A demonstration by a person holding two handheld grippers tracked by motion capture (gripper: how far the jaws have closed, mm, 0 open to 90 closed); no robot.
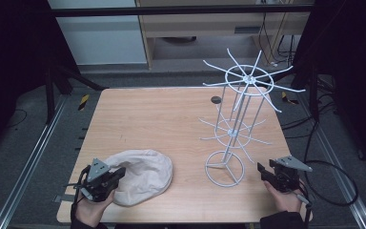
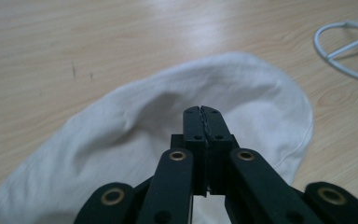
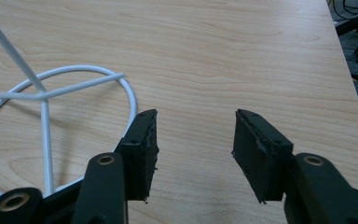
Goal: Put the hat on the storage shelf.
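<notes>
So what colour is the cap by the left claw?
Off-white cap, clearest in the left gripper view.

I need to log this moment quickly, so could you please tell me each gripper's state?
Left gripper: closed, nothing visibly pinched, over the white cap.
Right gripper: open, holding nothing.

High view overlooks table (image 1: 171, 109), gripper views close above it

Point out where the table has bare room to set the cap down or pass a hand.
The far left half of the table, beyond the cream cap, is bare wood. A bare strip runs between the cap and the white wire rack. The right side is crowded: the rack's prongs spread wide, and the right gripper sits by its base ring.
</notes>
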